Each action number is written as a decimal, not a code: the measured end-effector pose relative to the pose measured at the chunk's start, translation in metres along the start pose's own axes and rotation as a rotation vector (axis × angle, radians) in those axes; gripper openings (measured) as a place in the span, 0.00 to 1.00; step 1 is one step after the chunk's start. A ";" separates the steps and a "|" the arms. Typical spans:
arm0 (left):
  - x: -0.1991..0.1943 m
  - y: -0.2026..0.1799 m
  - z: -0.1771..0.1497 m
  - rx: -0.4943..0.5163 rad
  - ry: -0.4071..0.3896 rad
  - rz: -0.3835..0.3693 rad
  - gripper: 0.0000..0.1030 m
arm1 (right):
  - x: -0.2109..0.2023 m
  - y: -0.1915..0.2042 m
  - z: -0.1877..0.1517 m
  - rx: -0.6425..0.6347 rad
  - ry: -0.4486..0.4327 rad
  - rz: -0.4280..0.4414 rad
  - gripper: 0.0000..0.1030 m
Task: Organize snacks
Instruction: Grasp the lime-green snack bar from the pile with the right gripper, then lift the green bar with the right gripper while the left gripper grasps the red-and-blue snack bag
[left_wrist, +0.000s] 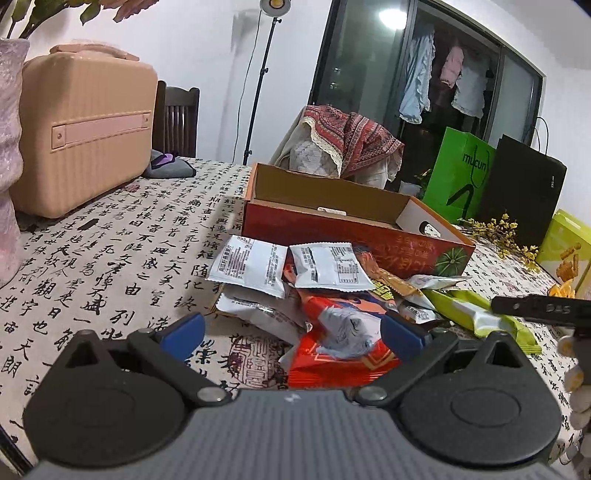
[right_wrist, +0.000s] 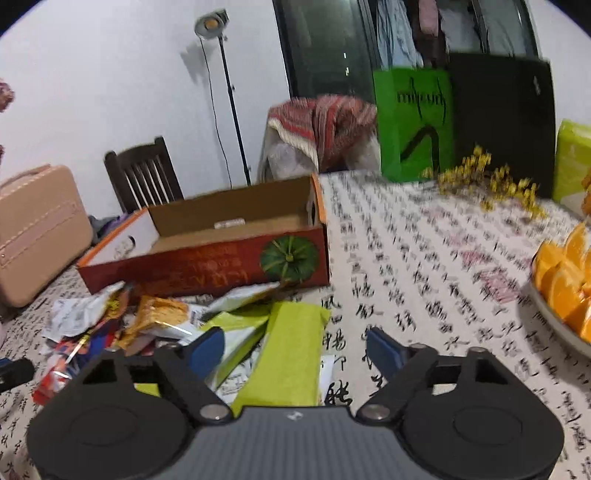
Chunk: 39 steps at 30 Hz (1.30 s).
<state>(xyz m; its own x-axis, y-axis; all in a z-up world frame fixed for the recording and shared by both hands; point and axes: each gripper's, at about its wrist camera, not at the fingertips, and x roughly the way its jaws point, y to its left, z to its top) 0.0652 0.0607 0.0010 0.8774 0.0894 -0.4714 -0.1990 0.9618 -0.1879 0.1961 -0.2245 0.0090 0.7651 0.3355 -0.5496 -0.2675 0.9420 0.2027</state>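
Snack packets (left_wrist: 314, 295) lie heaped on the desk (left_wrist: 122, 258) just before the open red carton (left_wrist: 354, 225). Left gripper (left_wrist: 291, 332): fingers spread, empty, red packet (left_wrist: 332, 350) below. Right gripper (right_wrist: 295, 349): fingers apart, straddling the green packet (right_wrist: 291, 347), not pressing. Advice: centre on one packet only, close squarely, lift clear before crossing the carton wall.

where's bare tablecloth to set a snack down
Free: the cloth between the peach case and the red box, and between that box and the orange plate. Crowded: the snack pile before the box, under both grippers.
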 end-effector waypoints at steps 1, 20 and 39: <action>-0.001 0.000 0.000 0.002 -0.001 0.003 1.00 | 0.005 -0.002 0.000 0.008 0.014 0.007 0.78; -0.010 -0.008 -0.001 -0.003 0.005 0.015 1.00 | 0.016 -0.007 -0.005 0.044 0.087 0.055 0.49; -0.008 -0.014 -0.004 -0.004 0.040 0.014 1.00 | -0.024 -0.018 -0.019 0.005 -0.078 0.006 0.36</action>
<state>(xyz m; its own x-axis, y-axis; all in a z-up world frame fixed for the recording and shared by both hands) 0.0593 0.0455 0.0039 0.8566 0.0920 -0.5077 -0.2124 0.9596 -0.1845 0.1714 -0.2496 0.0034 0.8067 0.3395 -0.4837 -0.2695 0.9398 0.2100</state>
